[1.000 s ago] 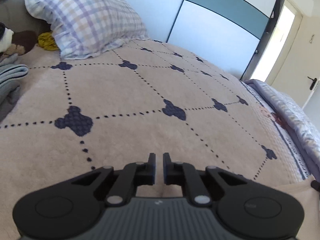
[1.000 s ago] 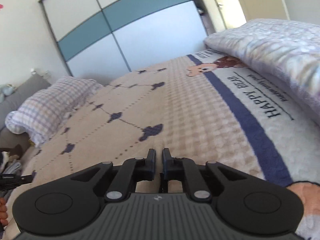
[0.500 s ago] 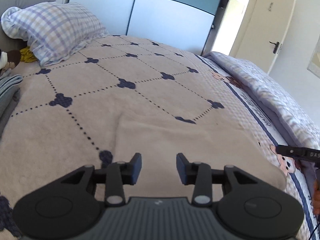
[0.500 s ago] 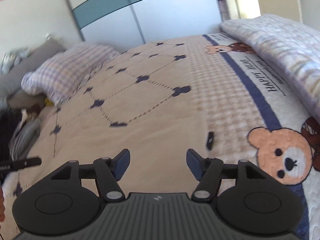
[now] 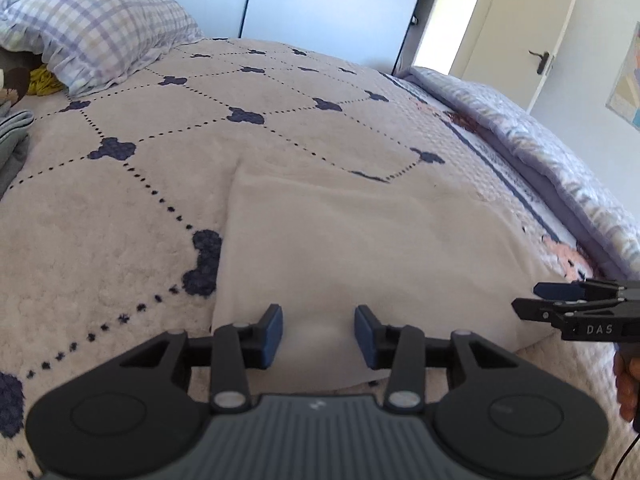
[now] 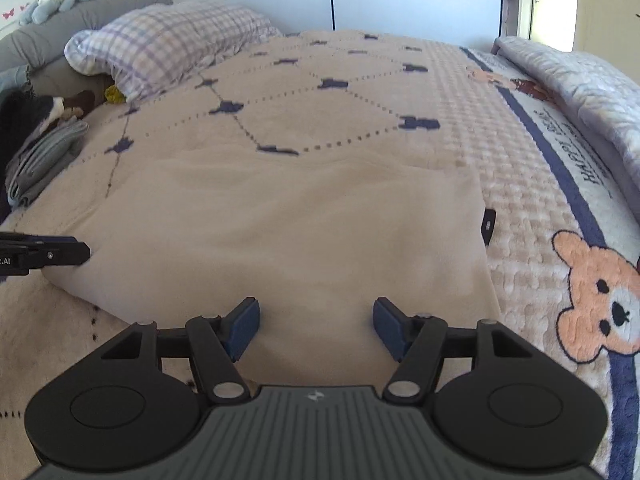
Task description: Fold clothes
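Left claw: I have it released, blue pads apart, nothing between them, poised over the near edge of the beige garment

Right claw: I have it released too, jaws spread wide and empty, over the same near edge, toward the garment's right side; in the left wrist view it shows at the garment's right corner, with part of a hand behind it

Beige garment: spread flat on the bed, a wide folded rectangle, its far edge running straight across the blanket's dotted pattern; a small black tag hangs off its right edge

Blanket: beige, under the garment, dotted diamond lines with dark blue clover shapes; right of the garment, a blue stripe with lettering and a bear face

Checked pillow: beyond the garment, far left on the bed

Grey folded clothes: left of the garment, at the bed's edge

Pale quilt: bunched along the bed, right of the garment

Wardrobe doors: white and blue-green, beyond the bed's far end
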A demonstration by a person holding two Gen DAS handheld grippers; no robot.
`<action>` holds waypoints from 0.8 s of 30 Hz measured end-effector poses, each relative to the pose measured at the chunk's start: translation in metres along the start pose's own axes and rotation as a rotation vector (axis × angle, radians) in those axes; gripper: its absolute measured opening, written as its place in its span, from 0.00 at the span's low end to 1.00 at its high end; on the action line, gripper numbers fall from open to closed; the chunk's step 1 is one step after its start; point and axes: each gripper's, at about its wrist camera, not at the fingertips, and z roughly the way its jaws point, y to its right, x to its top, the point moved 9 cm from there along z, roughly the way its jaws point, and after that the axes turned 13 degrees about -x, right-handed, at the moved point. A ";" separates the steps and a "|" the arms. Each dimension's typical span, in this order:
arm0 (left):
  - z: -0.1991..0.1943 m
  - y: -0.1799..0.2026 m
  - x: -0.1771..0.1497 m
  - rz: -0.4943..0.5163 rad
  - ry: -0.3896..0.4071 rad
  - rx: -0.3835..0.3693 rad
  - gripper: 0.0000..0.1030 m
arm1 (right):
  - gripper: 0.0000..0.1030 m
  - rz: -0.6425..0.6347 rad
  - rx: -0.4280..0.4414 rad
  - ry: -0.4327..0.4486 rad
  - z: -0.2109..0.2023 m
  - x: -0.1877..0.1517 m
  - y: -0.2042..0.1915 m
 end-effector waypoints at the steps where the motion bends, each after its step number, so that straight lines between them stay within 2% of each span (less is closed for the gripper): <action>1: -0.003 0.006 0.004 -0.003 0.023 -0.033 0.40 | 0.64 0.013 0.025 0.043 -0.008 0.007 -0.004; 3: 0.001 0.014 0.003 0.025 0.011 -0.035 0.41 | 0.64 0.015 0.091 0.116 -0.020 0.019 -0.015; 4: 0.006 0.012 -0.002 0.038 -0.017 -0.007 0.40 | 0.64 0.009 0.103 0.125 -0.022 0.021 -0.021; 5: 0.012 0.006 -0.007 0.043 -0.045 0.029 0.39 | 0.63 -0.003 0.109 0.111 -0.018 0.020 -0.026; 7: 0.015 -0.003 -0.011 0.024 -0.051 0.033 0.37 | 0.57 -0.054 0.116 0.017 0.001 0.005 -0.035; 9: 0.013 -0.006 -0.011 -0.001 -0.052 0.023 0.33 | 0.57 -0.053 0.132 -0.010 0.013 -0.006 -0.036; 14: 0.012 -0.009 -0.012 -0.010 -0.053 0.020 0.32 | 0.58 -0.064 0.144 -0.034 0.015 -0.009 -0.037; 17: 0.005 -0.006 -0.007 -0.001 -0.026 0.038 0.31 | 0.58 -0.054 0.136 0.028 0.003 -0.001 -0.036; 19: 0.000 -0.006 -0.004 0.003 -0.010 0.054 0.31 | 0.58 -0.051 0.138 0.037 0.000 0.001 -0.036; 24: 0.001 -0.022 -0.009 -0.095 -0.021 0.048 0.31 | 0.59 -0.046 0.144 0.059 -0.007 0.006 -0.036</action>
